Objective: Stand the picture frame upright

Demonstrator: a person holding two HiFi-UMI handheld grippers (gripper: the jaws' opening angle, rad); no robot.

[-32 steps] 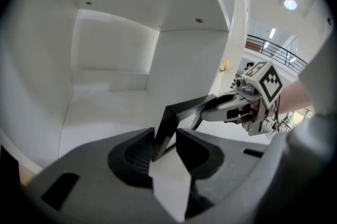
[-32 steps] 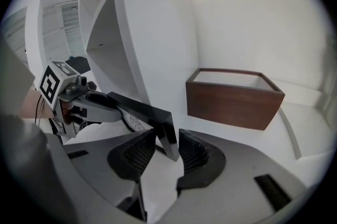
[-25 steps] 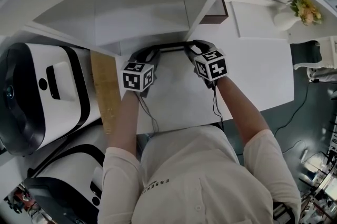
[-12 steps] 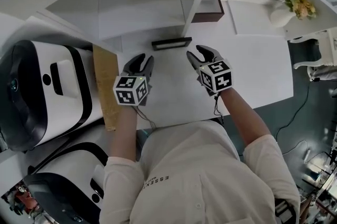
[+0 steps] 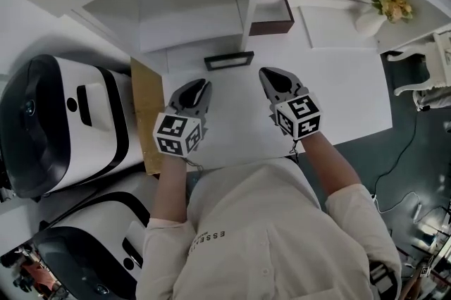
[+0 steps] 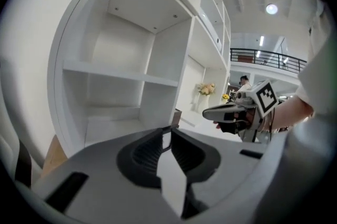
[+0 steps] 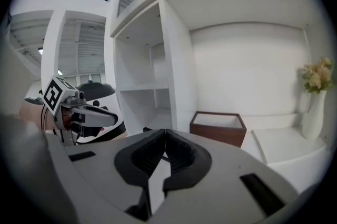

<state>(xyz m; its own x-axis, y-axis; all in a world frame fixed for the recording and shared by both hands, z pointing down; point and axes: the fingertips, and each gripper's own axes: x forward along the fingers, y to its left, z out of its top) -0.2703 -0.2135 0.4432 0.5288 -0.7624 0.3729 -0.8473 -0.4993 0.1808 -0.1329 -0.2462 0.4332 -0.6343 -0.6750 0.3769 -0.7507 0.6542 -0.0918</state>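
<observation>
Grey jaws of the left gripper (image 6: 167,133) have just been closing and now stand a narrow slit apart, with nothing between them. The right gripper (image 7: 163,138) has just been closing too; its tips are pressed together, empty. Both hover over the white desk (image 5: 345,94), clear of the black frame (image 5: 229,60). The frame stands upright at the desk's back edge, just before the shelf unit's (image 5: 190,3) divider. A brown box (image 5: 271,15) sits at the back, a vase (image 5: 372,22) in the back right corner, and a wooden board (image 5: 146,115) along the left edge.
</observation>
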